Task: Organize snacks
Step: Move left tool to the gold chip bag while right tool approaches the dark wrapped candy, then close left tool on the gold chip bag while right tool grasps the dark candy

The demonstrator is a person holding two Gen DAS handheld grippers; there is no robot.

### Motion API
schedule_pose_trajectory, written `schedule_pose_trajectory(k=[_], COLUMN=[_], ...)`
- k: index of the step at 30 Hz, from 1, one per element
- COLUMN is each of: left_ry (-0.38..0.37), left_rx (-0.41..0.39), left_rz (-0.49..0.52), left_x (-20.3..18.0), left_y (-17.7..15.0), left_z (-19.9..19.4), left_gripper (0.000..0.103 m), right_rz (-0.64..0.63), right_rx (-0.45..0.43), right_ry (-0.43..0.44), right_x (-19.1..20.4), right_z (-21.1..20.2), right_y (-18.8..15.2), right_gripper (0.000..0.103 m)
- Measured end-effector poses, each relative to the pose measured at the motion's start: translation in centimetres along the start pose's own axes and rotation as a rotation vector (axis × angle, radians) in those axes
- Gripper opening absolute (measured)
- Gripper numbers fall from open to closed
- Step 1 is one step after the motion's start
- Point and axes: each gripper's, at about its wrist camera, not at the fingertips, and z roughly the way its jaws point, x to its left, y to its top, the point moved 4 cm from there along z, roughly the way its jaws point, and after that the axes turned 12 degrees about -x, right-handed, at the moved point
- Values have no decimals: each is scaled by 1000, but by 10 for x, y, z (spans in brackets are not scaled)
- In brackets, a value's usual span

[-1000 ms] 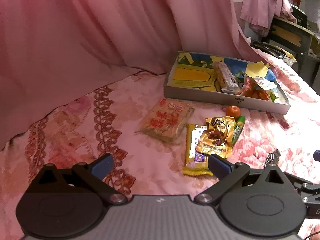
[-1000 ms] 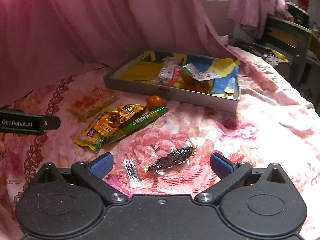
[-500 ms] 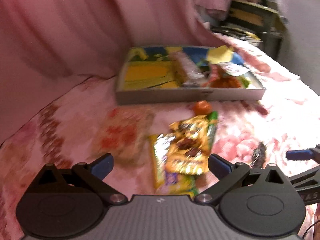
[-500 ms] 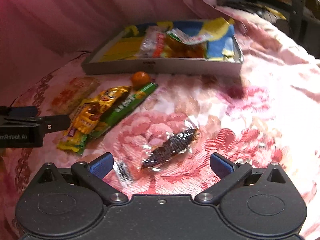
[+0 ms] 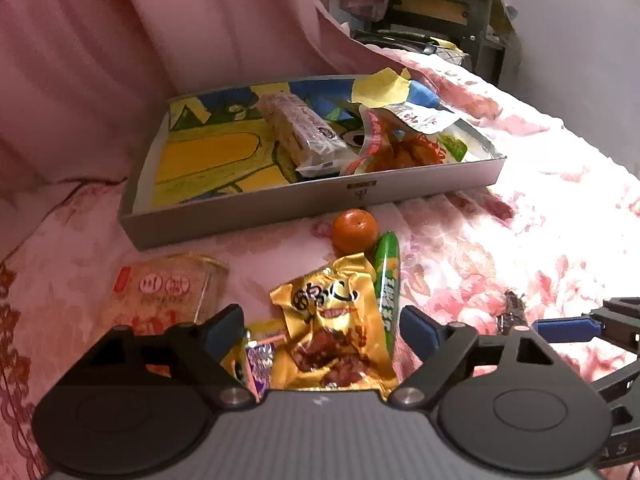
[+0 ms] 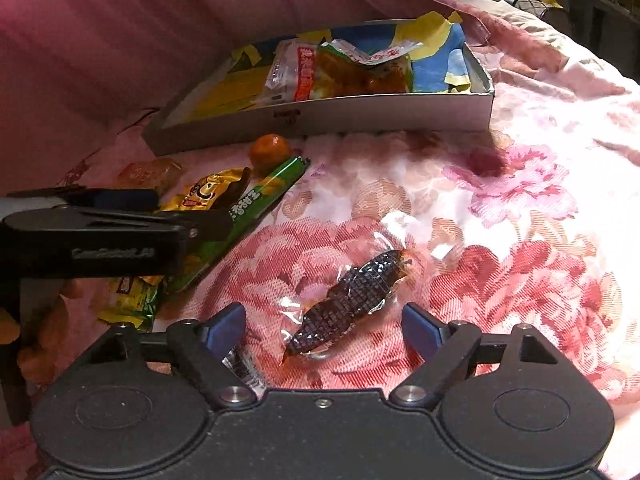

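Note:
My left gripper (image 5: 322, 330) hangs over a gold snack packet (image 5: 334, 320) and its jaws are closing, with the packet between them but untouched by the pads. Under the packet lies a yellow packet (image 5: 256, 354); a green stick pack (image 5: 387, 280) and a small orange (image 5: 355, 230) lie beside it. My right gripper (image 6: 324, 330) is closing around a dark snack in clear wrap (image 6: 352, 300), pads apart from it. The grey box (image 5: 280, 204) behind holds several snacks.
A flat orange cracker pack (image 5: 168, 288) lies left of the gold packet. A small clear sachet (image 6: 244, 368) sits by the right gripper's left finger. Pink curtain rises behind the box. Floral bedding spreads to the right; dark furniture (image 5: 444, 4) stands at the back.
Both grippers have come down and closer to the snacks. The left one swung right over the gold packet. Both pairs of jaws have narrowed.

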Motion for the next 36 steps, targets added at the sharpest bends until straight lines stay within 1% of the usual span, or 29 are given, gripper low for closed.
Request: schedule_pose_trajectory(k=[1, 3, 5, 7, 13, 22, 26, 29, 31, 33, 36], left_ry=[-5, -16, -31, -41, -30, -7, 6, 13, 21, 23, 18], left_rx=[3, 5, 13, 18, 45, 97, 109, 108, 109, 109, 109], left_rz=[9, 23, 30, 34, 20, 9, 0, 3, 8, 15, 20], left_x=[-1, -3, -5, -7, -9, -13, -13, -13, -13, -14, -14], left_y=[0, 1, 0, 1, 1, -6, -7, -8, -8, -9, -9], left_z=[2, 2, 1, 0, -5, -22, -29, -29, -29, -28, -28], left_gripper=[80, 76, 67, 62, 56, 54, 53, 56, 57, 58, 57], right_rz=[-3, -9, -15, -19, -39, -71, -83, -96, -93, -74, -47], right_rx=[-5, -13, -17, -24, -29, -31, -19, -20, -14, -10, -3], right_ry=[0, 3, 4, 1, 3, 17, 12, -9, -24, -28, -19], right_x=[1, 2, 3, 4, 5, 10, 12, 12, 10, 6, 4], right_z=[1, 1, 1, 0, -1, -4, -4, -5, -4, -2, 0], right_y=[0, 0, 0, 1, 1, 0, 1, 0, 0, -1, -2], right_gripper=[84, 82, 78, 71, 58, 50, 51, 60, 72, 76, 76])
